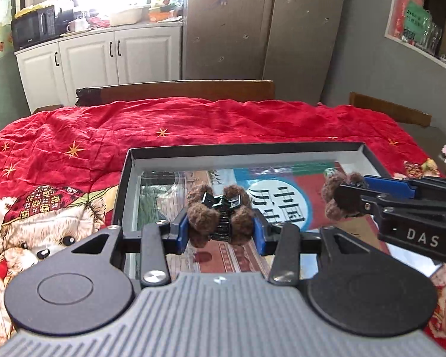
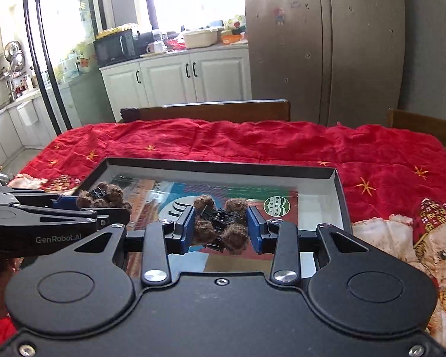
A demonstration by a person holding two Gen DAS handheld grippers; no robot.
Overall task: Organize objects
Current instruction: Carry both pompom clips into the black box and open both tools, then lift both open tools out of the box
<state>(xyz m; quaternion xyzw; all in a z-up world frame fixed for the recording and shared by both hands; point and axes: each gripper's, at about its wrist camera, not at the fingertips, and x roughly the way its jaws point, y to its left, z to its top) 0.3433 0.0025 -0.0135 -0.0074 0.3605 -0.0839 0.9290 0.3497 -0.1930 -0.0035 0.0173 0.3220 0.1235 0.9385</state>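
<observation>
Task status: both fuzzy brown hair clips are in the air above the tray (image 1: 128,163), neither set down yet. The tray floor shows only a printed picture sheet under a clear cover; no other loose item is visible in it. Judgement: transport is about finished, placement and release remain for both clips. More small items lie on the red blanket (image 1: 104,125) off to the right edge of the left wrist view, too blurred to name, so further fetches may follow.

Left gripper (image 1: 221,226): blue pads pressed into the pom-poms on both sides of the left clip (image 1: 220,217), a firm grasp. It points forward and downward over the near middle of the tray.

Right gripper (image 2: 221,227): clenched on the right clip (image 2: 220,223); the left pad touches the fuzz, and the right pad shows a thin gap at the top, contact lower down cannot be confirmed. Still, the clip hangs clear of the tray, so it is judged held.

Pose: the two grippers sit side by side, near each other, angled down alike. No hand is clearly visible
</observation>
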